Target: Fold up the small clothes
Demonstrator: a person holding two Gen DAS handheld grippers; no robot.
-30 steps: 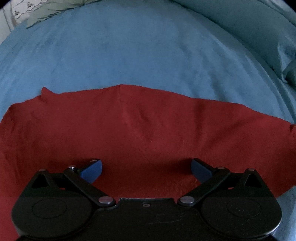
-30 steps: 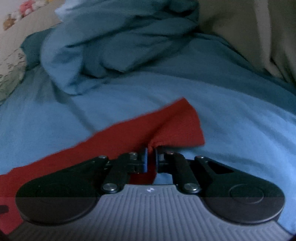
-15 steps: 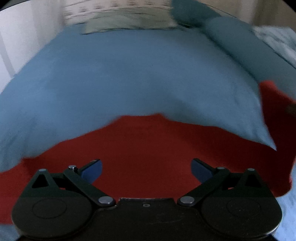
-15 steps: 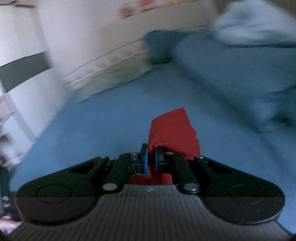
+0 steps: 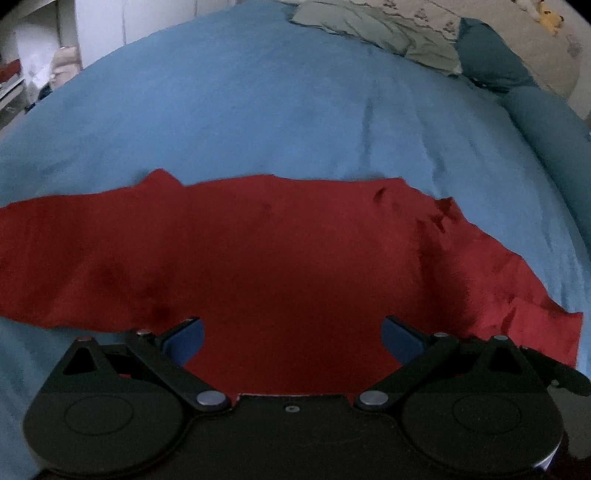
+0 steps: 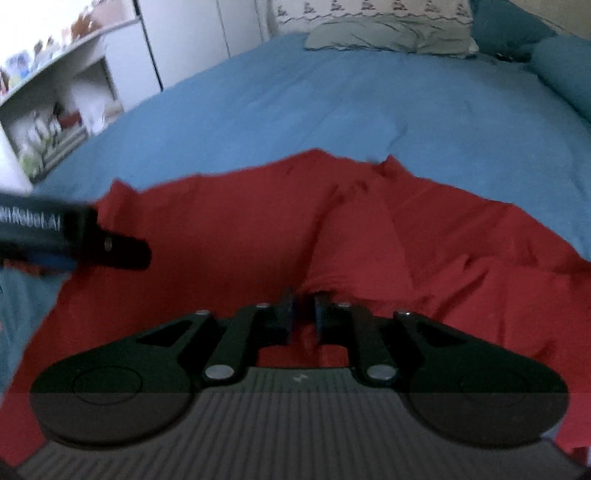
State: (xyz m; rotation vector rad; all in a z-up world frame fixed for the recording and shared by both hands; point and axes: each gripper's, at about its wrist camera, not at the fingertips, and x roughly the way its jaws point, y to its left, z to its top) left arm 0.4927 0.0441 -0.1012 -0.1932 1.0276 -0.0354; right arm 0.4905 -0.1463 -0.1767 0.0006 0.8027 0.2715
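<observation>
A red cloth (image 5: pixel 258 258) lies spread on the blue bedsheet (image 5: pixel 277 110). It also fills the lower half of the right wrist view (image 6: pixel 229 229). My left gripper (image 5: pixel 291 341) is open, its blue-padded fingers apart just above the cloth's near part. It also shows at the left of the right wrist view (image 6: pixel 110 251). My right gripper (image 6: pixel 304 314) is shut on a raised fold of the red cloth, which bunches up from the jaws.
Grey-green pillows (image 6: pixel 388 35) and a dark teal pillow (image 5: pixel 491 59) lie at the head of the bed. A rolled blue blanket (image 5: pixel 554 147) lies along the right. White shelves (image 6: pixel 55 110) stand off the bed's left side.
My right gripper has carried its corner of the red cloth leftward over the rest, and the cloth now lies doubled. Both views have swung toward the head of the bed. The left gripper stayed open.
</observation>
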